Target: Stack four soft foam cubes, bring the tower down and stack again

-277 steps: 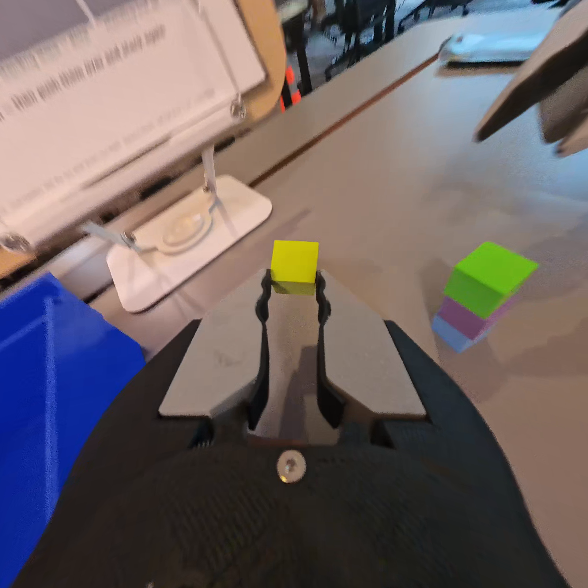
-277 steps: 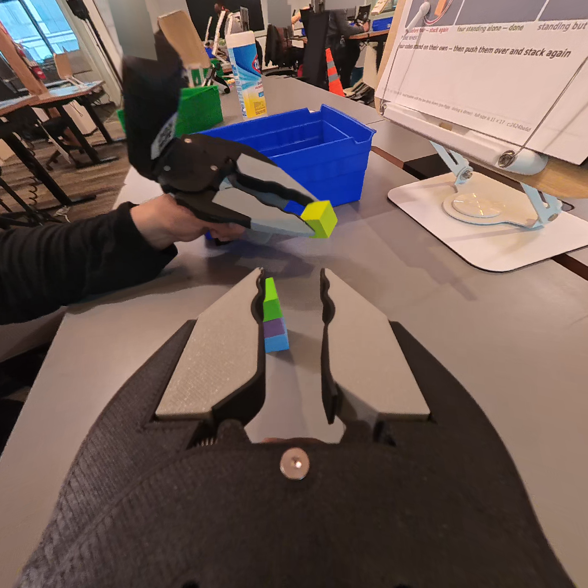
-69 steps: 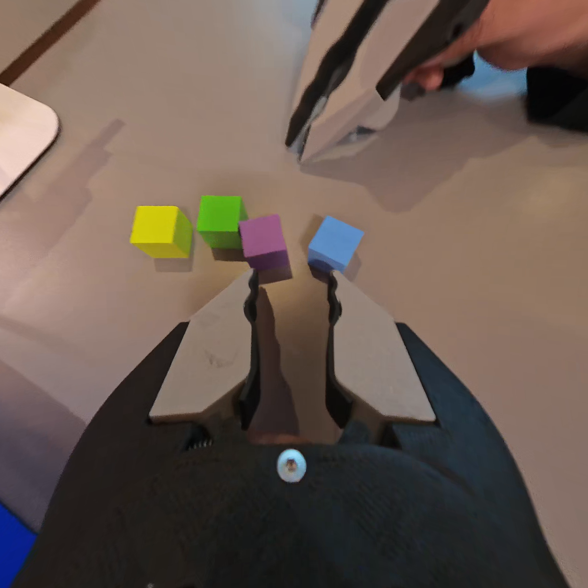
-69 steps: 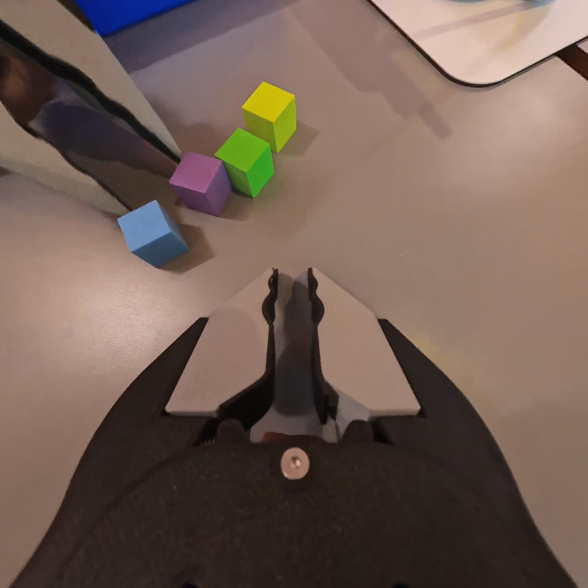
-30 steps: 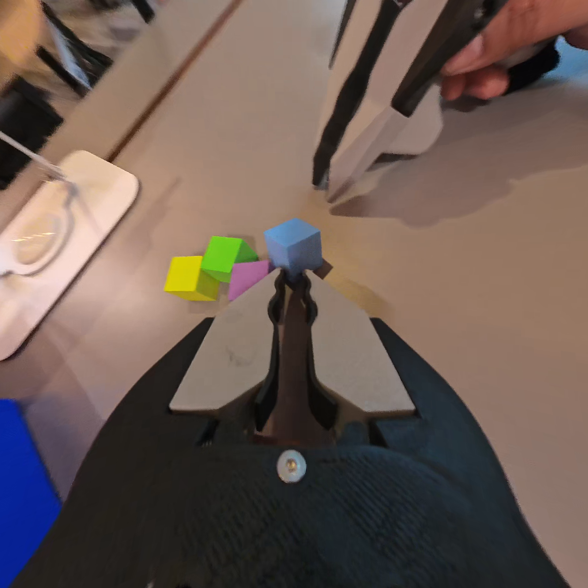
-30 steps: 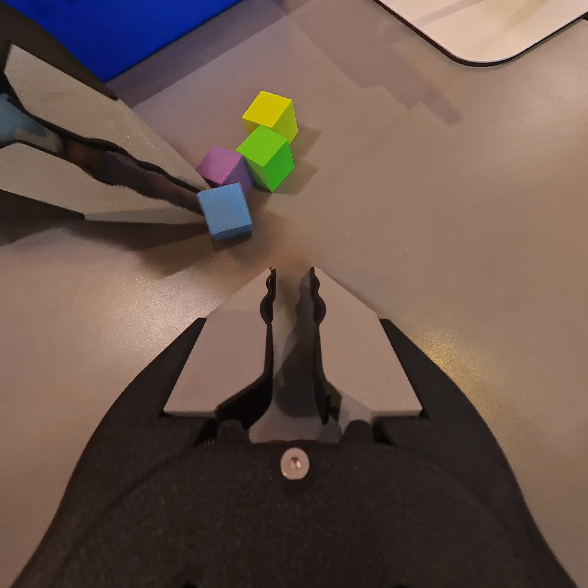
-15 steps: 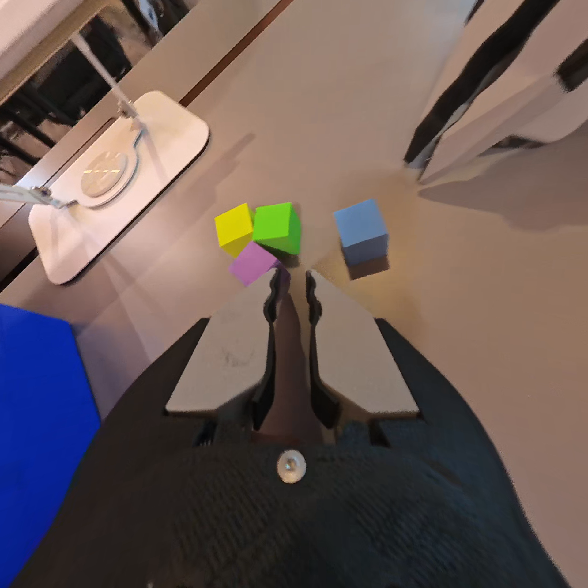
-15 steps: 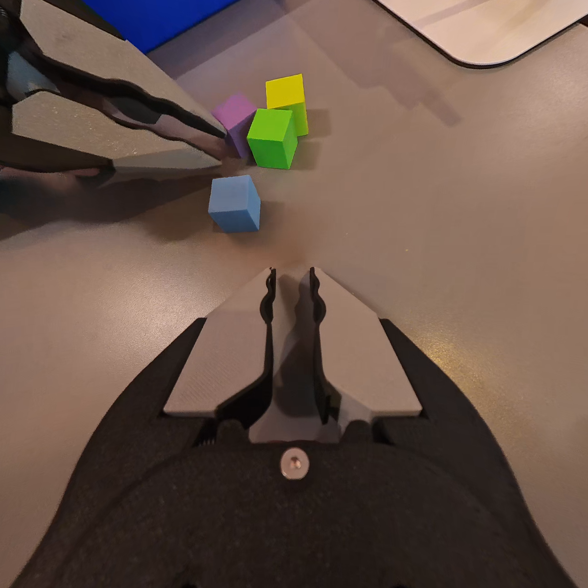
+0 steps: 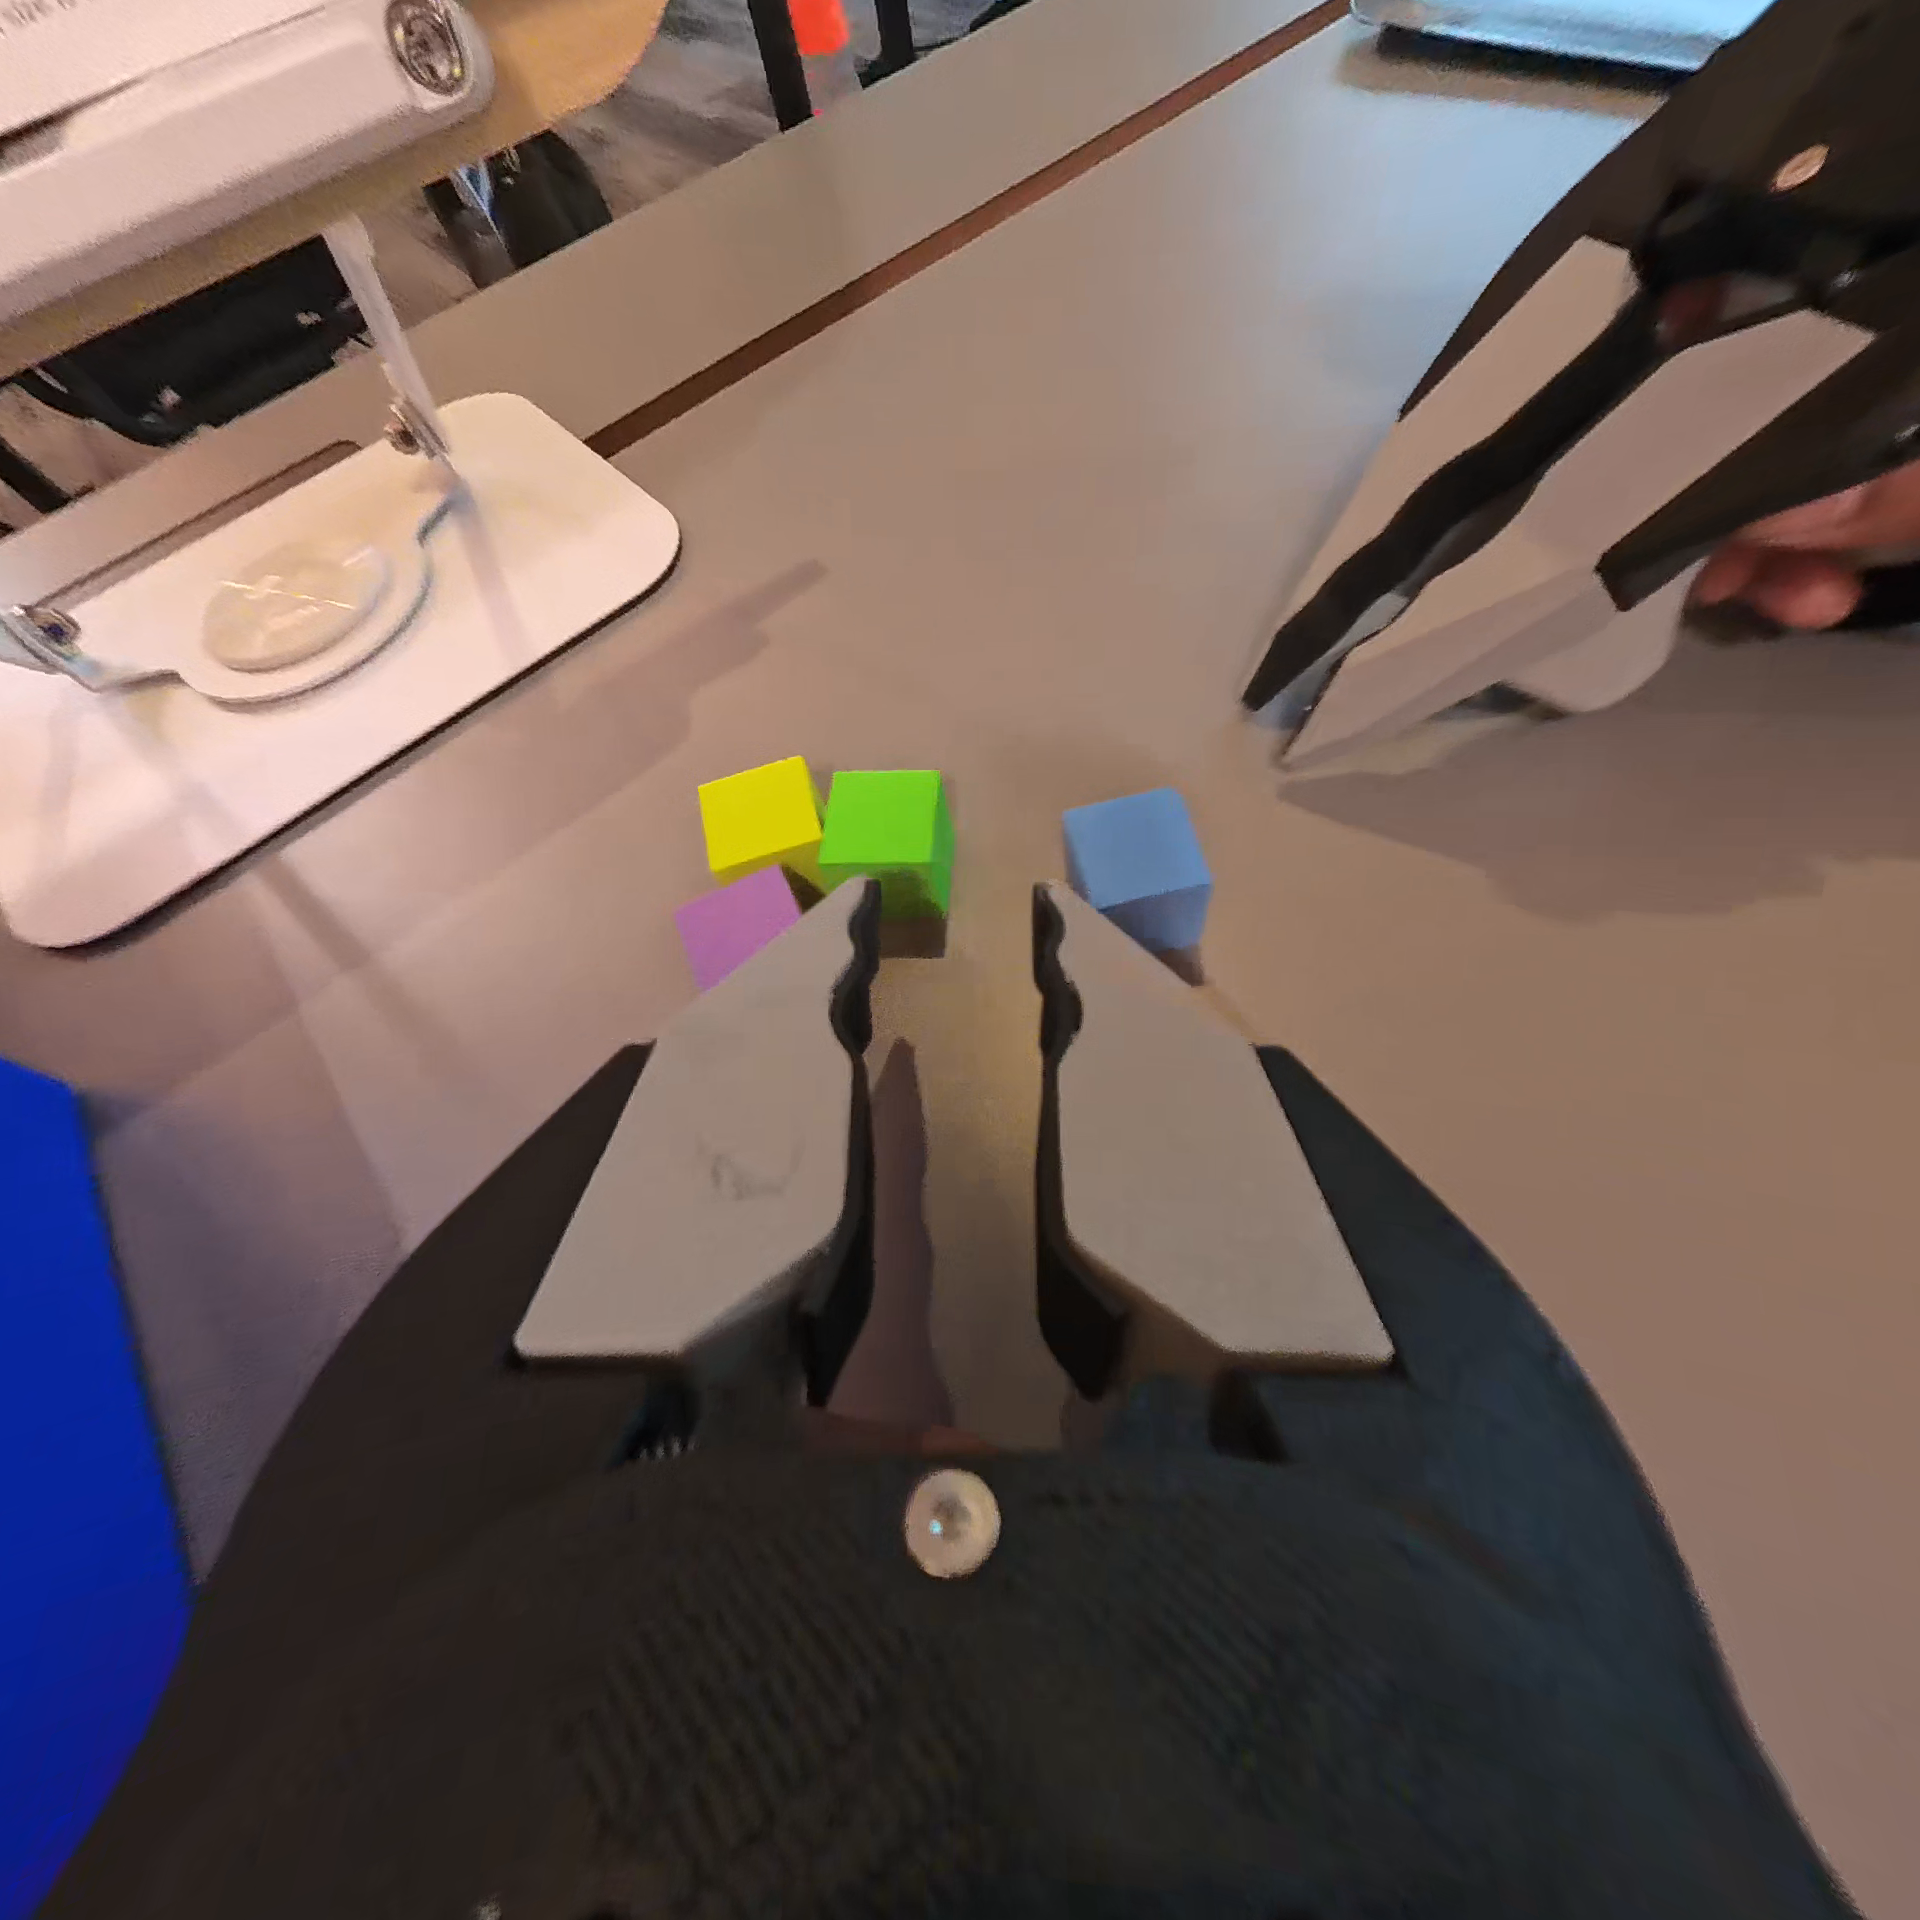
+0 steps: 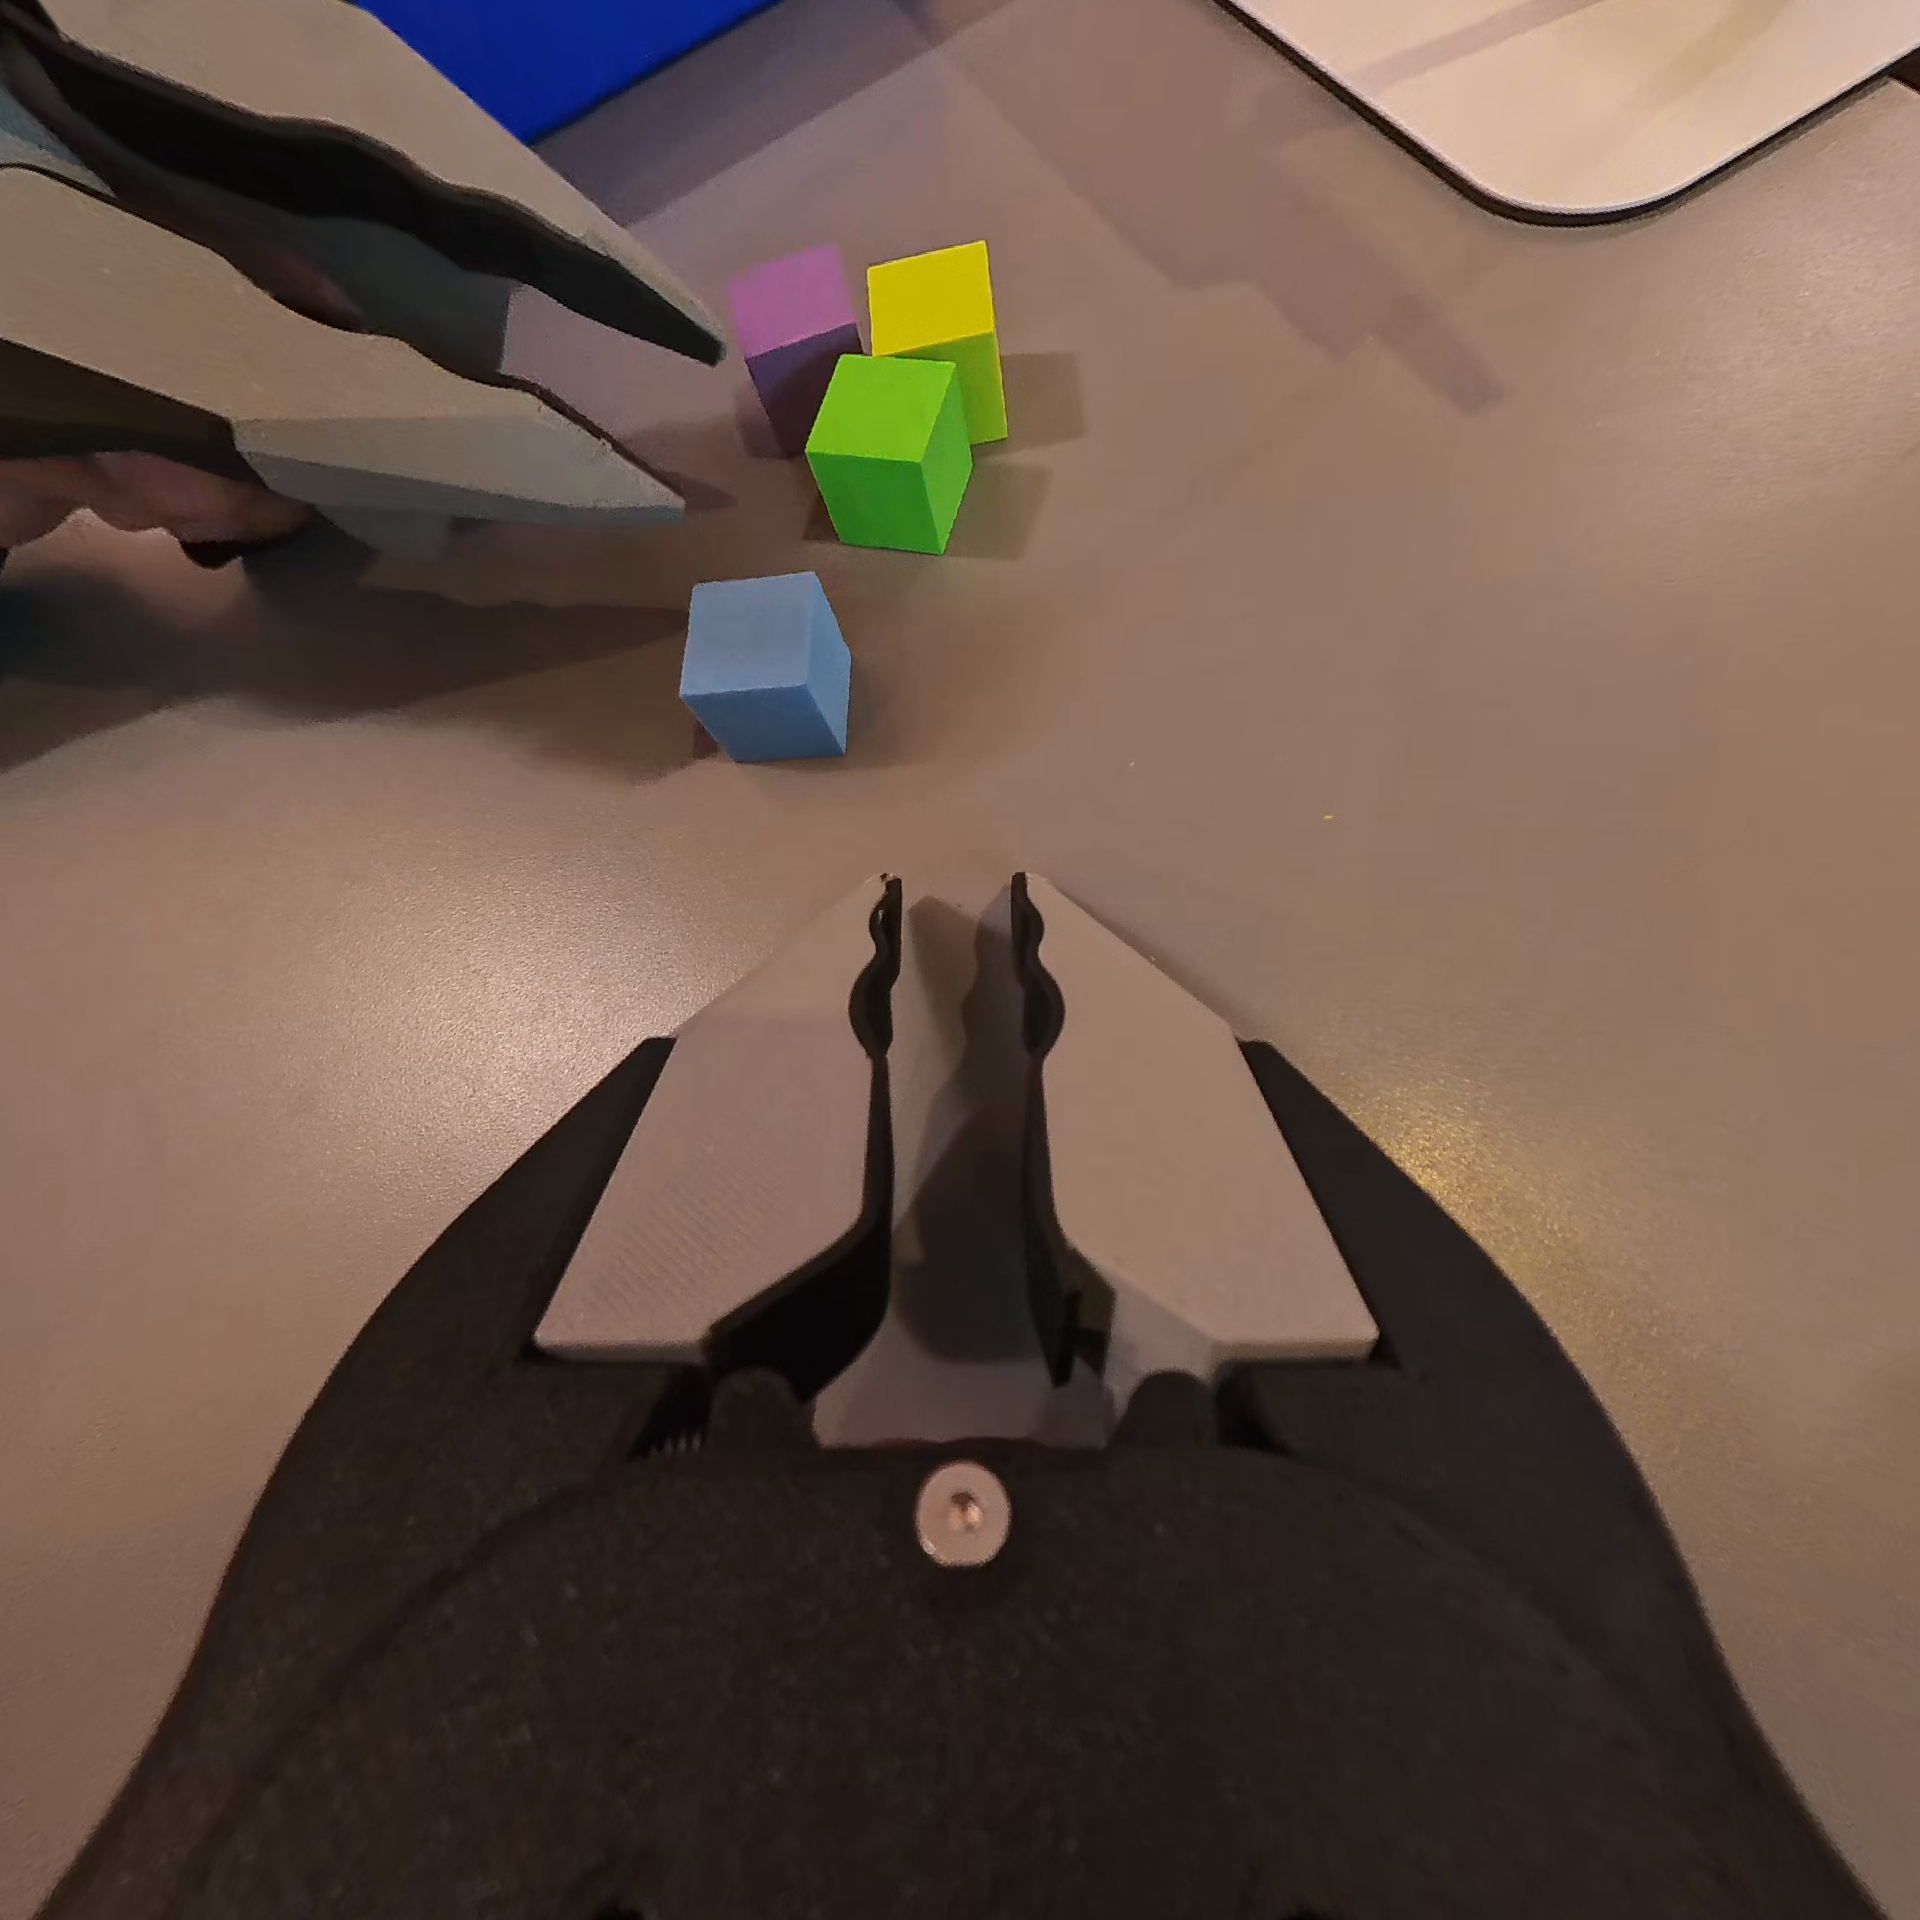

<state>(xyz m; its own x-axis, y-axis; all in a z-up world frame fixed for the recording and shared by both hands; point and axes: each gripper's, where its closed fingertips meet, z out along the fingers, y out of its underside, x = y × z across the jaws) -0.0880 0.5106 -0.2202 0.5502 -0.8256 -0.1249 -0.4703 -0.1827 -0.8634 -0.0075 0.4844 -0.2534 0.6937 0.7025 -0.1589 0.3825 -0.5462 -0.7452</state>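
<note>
Four foam cubes lie unstacked on the grey surface (image 10: 1455, 727): in the right wrist view the purple cube (image 10: 795, 322), yellow cube (image 10: 935, 312) and green cube (image 10: 888, 452) huddle together at upper centre, and the blue cube (image 10: 764, 665) sits apart just below them. The left gripper (image 9: 951, 904) is open and empty, its tips low in front of the green and blue cubes. The right gripper (image 10: 951, 883) holds nothing, its jaws slightly parted, near the blue cube at frame centre.
</note>
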